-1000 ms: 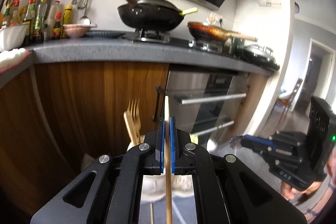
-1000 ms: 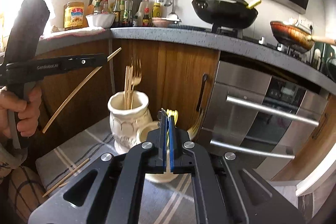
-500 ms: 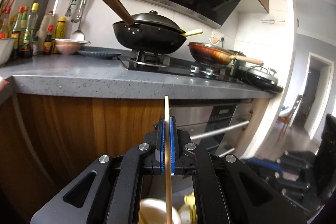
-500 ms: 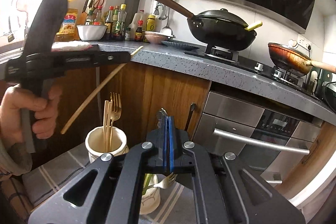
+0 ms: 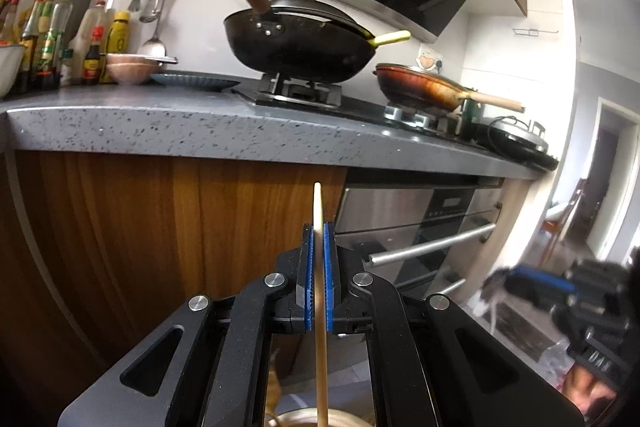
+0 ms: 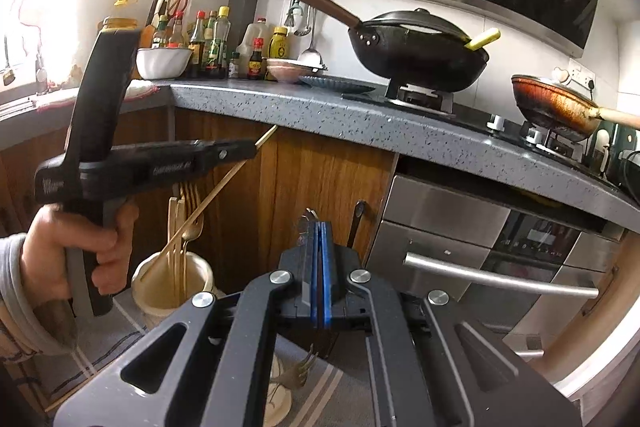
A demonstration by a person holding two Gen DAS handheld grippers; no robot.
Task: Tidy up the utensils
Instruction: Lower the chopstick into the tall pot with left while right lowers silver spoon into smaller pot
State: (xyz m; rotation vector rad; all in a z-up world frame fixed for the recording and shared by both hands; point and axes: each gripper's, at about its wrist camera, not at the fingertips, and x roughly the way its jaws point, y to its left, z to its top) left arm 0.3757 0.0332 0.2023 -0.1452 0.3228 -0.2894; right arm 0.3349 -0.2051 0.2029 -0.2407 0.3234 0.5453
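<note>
Left gripper (image 5: pixel 317 279): blue pads clamped on a single wooden chopstick (image 5: pixel 320 291), stick running between them, top end poking past the fingertips, lower end angled down. In the right wrist view the same gripper (image 6: pixel 256 147) is held in the person's left hand (image 6: pixel 68 255), and the chopstick (image 6: pixel 208 203) slopes down-left with its low tip inside the cream ceramic jar (image 6: pixel 172 287), near the jar's left wall.

Jar contents: wooden fork and other wooden utensils (image 6: pixel 186 223) standing upright, touching or just beside the chopstick; can't separate them cleanly. They sit directly under the left gripper body.

Right gripper (image 6: pixel 319 279): pads pressed together, nothing visible between them. It hovers above a second, lower white holder (image 6: pixel 280 399) with a metal fork (image 6: pixel 298 371) sticking out; mostly hidden behind the gripper frame.

Both holders sit on a grey striped cloth (image 6: pixel 108 343). One more loose chopstick (image 6: pixel 68 393) lies on it near the front-left edge.

Around: wood cabinet front (image 5: pixel 192 227) straight ahead of the left gripper, grey speckled countertop (image 5: pixel 200 131) above, black wok (image 5: pixel 300 43) on the burner, orange pan (image 5: pixel 424 91) to its right, sauce bottles (image 6: pixel 208 43) at the counter's left end, steel oven (image 6: pixel 500 247) to the right.
</note>
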